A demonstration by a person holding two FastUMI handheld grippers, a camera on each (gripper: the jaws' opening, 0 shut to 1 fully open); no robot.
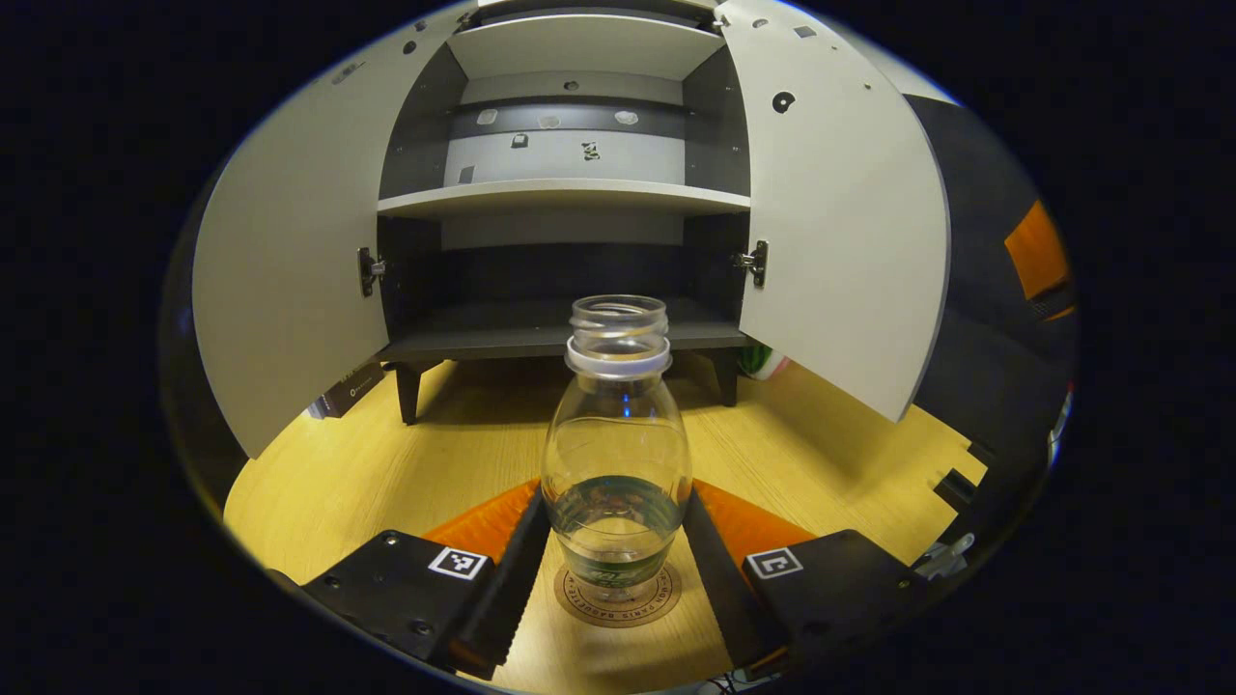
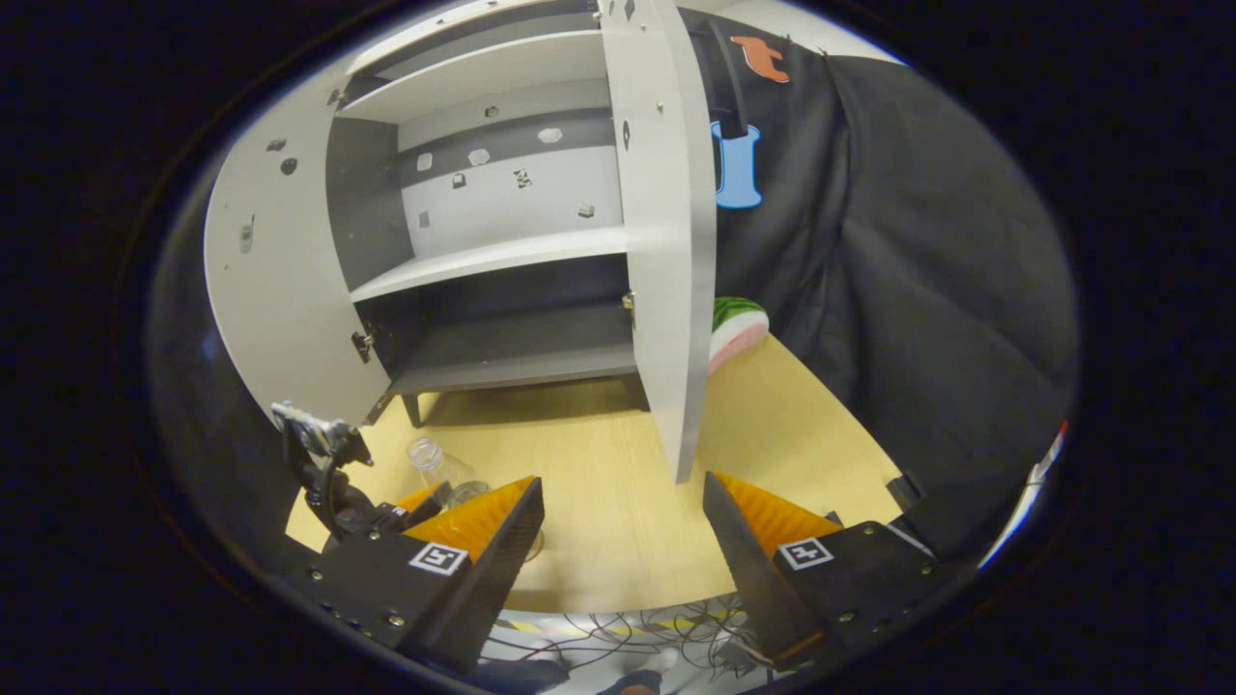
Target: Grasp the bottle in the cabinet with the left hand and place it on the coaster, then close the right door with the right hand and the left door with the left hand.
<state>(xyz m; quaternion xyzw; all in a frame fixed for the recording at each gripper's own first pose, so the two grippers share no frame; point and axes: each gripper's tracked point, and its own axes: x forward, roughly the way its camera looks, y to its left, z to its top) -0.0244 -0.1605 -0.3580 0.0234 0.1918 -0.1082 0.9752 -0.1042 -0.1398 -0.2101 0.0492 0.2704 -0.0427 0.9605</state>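
Note:
A clear uncapped bottle [image 1: 616,454] with a little water stands upright on the round brown coaster [image 1: 618,600] on the wooden table. My left gripper [image 1: 615,502] is shut on the bottle's lower body, a finger pressing each side. The grey cabinet [image 1: 565,198] behind it has empty shelves, with its left door [image 1: 290,280] and right door [image 1: 840,232] both swung open. In the right gripper view my right gripper [image 2: 618,516] hangs open over the table's front edge, holding nothing, just in front of the right door [image 2: 666,261], seen edge-on. The left gripper [image 2: 425,497] and bottle [image 2: 435,463] appear at lower left.
A watermelon-slice toy [image 2: 736,323] lies on the table behind the right door. A dark box [image 1: 348,386] sits under the left door. Loose cables [image 2: 628,627] hang below the table's front edge. Black cloth walls off the right side.

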